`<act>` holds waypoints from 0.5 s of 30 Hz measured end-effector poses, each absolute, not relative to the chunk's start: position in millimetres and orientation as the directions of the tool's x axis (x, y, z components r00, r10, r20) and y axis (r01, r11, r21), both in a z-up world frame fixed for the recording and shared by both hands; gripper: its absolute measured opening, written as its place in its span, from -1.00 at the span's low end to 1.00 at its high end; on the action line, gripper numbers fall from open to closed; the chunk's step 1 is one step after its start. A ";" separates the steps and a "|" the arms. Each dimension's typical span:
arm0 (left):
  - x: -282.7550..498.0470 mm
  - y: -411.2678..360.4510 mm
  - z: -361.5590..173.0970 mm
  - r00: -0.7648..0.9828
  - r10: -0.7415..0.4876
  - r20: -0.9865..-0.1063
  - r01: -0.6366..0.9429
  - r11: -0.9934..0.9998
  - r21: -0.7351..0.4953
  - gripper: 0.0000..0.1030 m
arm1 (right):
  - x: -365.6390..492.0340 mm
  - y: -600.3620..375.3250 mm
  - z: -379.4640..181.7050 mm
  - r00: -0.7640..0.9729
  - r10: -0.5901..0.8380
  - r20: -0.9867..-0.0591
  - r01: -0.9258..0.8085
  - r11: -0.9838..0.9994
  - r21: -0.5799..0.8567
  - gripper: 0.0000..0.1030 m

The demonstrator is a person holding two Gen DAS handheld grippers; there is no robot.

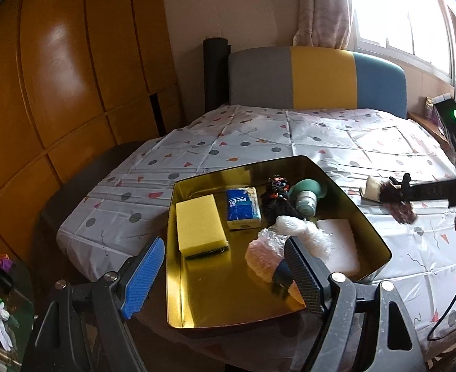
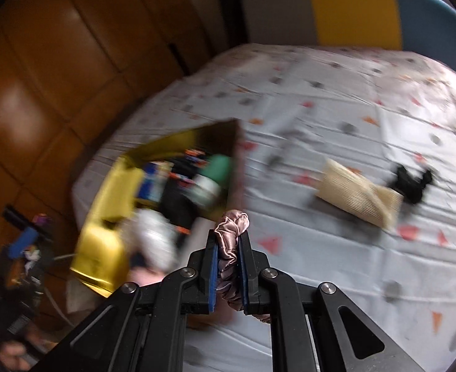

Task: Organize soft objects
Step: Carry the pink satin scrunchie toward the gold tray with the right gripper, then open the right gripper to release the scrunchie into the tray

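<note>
Left wrist view first: the left gripper point(image 1: 225, 266) sits with its jaws spread wide and nothing between them, hovering over the near edge of the gold tin point(image 1: 380, 241). The tin is already pretty full: yellow sponge point(image 1: 200, 223), blue tissue pack point(image 1: 242, 206), a teal cup thing point(image 1: 304, 193), a white foam block point(image 1: 341, 241), plus a pink fluffy item point(image 1: 263, 260) in crinkly wrap right under the right-hand pad. My worry here is that pad looks close to the fluffy item, so any nudge forward could shove it or bump the tin across the slick patterned cloth point(image 1: 259, 136).

Right wrist view: the right gripper point(image 2: 229, 248) is clamped narrow on a pink satin scrunchie point(image 2: 229, 226), above the cloth just beside the tin's right wall. The frame is blurry, so I can't tell how much fabric is actually pinched. Satin is slippery, so I'd guess it could slide out on the way over and land outside the tin. A beige pouch point(image 2: 356, 193) and a black item point(image 2: 412, 183) lie out on the cloth, well apart from the tin. Free space looks tight, so dropping it on the pile might let it roll off.
</note>
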State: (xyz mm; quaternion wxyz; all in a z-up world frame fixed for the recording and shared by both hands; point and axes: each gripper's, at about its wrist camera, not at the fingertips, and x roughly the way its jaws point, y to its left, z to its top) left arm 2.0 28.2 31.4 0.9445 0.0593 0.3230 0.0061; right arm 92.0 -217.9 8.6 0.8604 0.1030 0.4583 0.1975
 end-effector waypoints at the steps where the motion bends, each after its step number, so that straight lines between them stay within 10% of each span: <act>1: 2.7 31.3 30.4 0.788 0.050 -0.614 0.020 0.994 0.107 0.57 | 95.9 -208.8 11.1 0.495 0.457 -0.739 -0.261 0.890 0.374 -0.78; 15: 8.6 129.7 16.7 0.723 0.217 -0.656 -0.260 0.965 0.032 0.57 | 126.9 -36.1 -4.2 0.282 0.627 -0.726 -0.448 0.755 0.479 -0.78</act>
